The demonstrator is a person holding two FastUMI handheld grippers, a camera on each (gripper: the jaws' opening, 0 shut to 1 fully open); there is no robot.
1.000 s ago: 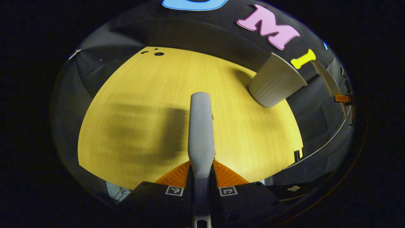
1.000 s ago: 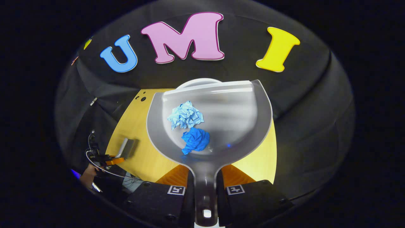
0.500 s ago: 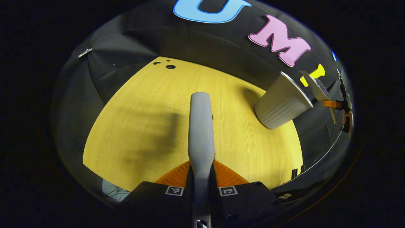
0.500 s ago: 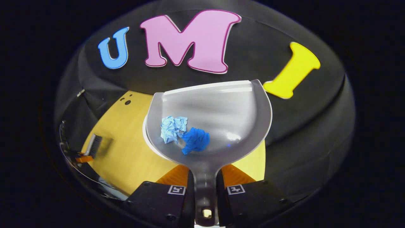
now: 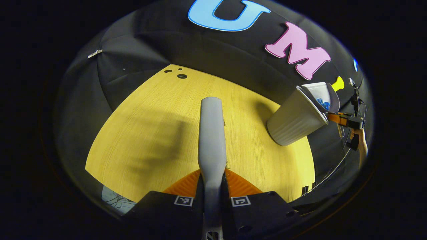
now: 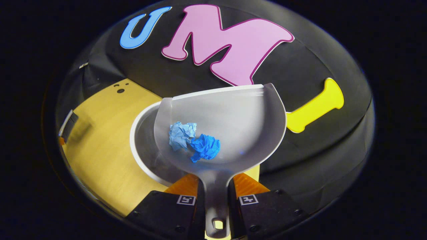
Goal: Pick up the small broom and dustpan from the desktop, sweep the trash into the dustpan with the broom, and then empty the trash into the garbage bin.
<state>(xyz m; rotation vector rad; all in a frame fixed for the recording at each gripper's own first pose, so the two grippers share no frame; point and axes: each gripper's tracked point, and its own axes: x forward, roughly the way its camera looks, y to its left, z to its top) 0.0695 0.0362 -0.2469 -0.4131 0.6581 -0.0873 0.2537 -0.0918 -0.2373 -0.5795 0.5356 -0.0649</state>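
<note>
Now that my right gripper (image 6: pixel 217 191), clamped on the dustpan (image 6: pixel 223 126) handle, has swung over the bin (image 6: pixel 143 146) at centre-left, both paper wads (image 6: pixel 195 141) sit ready to tip. Left gripper (image 5: pixel 211 186) still grips the broom (image 5: pixel 211 133), parked over the desk (image 5: pixel 150 116).
</note>
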